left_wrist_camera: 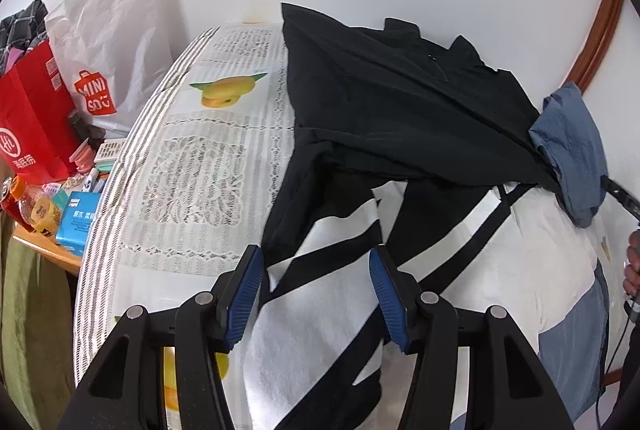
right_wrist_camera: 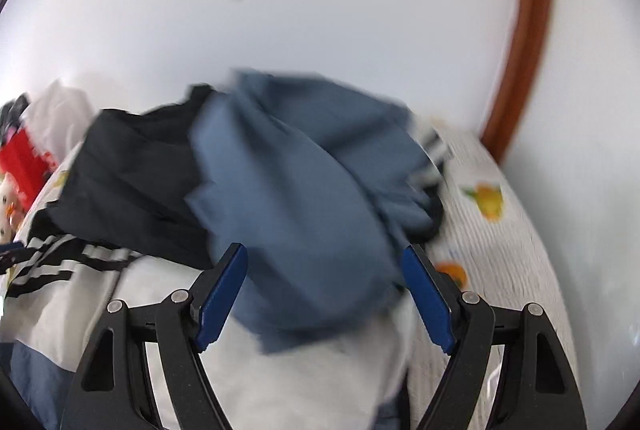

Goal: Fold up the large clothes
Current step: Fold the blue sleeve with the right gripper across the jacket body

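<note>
On table (left_wrist_camera: 188, 158), far edge: jacket (left_wrist_camera: 400, 102), sleeve part-folded.
Left gripper (left_wrist_camera: 316, 294) half-open astride white panel, pinning nothing; right gripper (right_wrist_camera: 324, 294) released, blue cuff (right_wrist_camera: 304, 198) between spread pads, untouched.

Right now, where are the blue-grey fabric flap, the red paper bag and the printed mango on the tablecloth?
blue-grey fabric flap (right_wrist_camera: 304, 190): right wrist view, its middle.
red paper bag (left_wrist_camera: 34, 114): left wrist view, front face.
printed mango (left_wrist_camera: 226, 92): left wrist view, fruit's body.

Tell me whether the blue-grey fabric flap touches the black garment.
Touching. The left wrist view shows the blue-grey fabric flap draped over the black garment's right edge.
</note>
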The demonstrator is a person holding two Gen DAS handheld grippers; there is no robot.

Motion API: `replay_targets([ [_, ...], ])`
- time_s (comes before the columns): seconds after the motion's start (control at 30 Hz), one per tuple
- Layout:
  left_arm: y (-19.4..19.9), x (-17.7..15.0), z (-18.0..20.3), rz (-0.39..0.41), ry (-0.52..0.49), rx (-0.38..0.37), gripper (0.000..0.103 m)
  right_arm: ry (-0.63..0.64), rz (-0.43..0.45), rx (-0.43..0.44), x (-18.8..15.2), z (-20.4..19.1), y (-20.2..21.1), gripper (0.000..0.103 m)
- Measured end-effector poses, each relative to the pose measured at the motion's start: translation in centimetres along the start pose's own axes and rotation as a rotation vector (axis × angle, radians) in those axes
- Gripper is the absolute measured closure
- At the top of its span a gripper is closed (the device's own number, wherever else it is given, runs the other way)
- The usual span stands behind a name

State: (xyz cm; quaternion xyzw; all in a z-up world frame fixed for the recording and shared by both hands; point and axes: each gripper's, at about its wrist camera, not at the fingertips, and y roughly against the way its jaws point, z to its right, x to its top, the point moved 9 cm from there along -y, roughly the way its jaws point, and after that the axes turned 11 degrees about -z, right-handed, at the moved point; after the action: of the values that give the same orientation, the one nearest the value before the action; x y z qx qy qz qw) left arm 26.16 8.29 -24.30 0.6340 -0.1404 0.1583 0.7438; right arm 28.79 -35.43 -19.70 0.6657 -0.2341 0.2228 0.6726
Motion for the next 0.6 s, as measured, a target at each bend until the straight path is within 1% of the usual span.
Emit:
replay_targets([
  [0.03,0.0,0.0,0.1,0.0,-0.003,-0.006,0.05,-0.037,-0.013,0.028,-0.2,0.9,-0.5,0.024],
  [0.07,-0.1,0.0,0.3,-0.003,-0.005,-0.013,0.049,-0.065,-0.026,0.077,-0.2,1.4,-1.2,0.024],
  [0.17,-0.4,0.1,0.6,-0.008,-0.01,-0.014,0.048,-0.097,-0.057,0.168,0.0,1.5,-3.0,0.024],
  [0.23,-0.5,0.1,0.7,-0.011,-0.013,-0.013,0.048,-0.089,-0.062,0.182,0.4,0.5,-4.6,0.025],
  [0.27,-0.6,0.1,0.7,-0.011,-0.014,-0.011,0.048,-0.073,-0.061,0.165,0.7,-0.2,-5.0,0.029],
  [0.3,-0.6,0.2,0.6,-0.013,-0.01,-0.008,0.048,-0.049,-0.067,0.143,0.8,-0.7,-4.9,0.051],
  [0.33,-0.6,0.2,0.6,-0.015,-0.008,-0.009,0.048,-0.023,-0.088,0.125,0.8,-1.3,-4.6,0.069],
  [0.37,-0.5,0.2,0.6,-0.016,-0.008,-0.01,0.048,0.003,-0.096,0.112,0.6,-1.6,-3.7,0.071],
  [0.43,-0.5,0.2,0.7,-0.014,-0.022,-0.007,0.048,0.062,-0.041,0.106,0.8,-3.3,-1.5,0.079],
  [0.5,-0.7,0.3,1.0,-0.011,-0.037,0.003,0.048,0.104,-0.035,0.143,1.0,-5.5,0.4,0.081],
  [0.6,-0.8,0.4,1.1,-0.007,-0.038,-0.006,0.048,0.144,0.016,0.198,2.5,-8.6,3.0,0.081],
])
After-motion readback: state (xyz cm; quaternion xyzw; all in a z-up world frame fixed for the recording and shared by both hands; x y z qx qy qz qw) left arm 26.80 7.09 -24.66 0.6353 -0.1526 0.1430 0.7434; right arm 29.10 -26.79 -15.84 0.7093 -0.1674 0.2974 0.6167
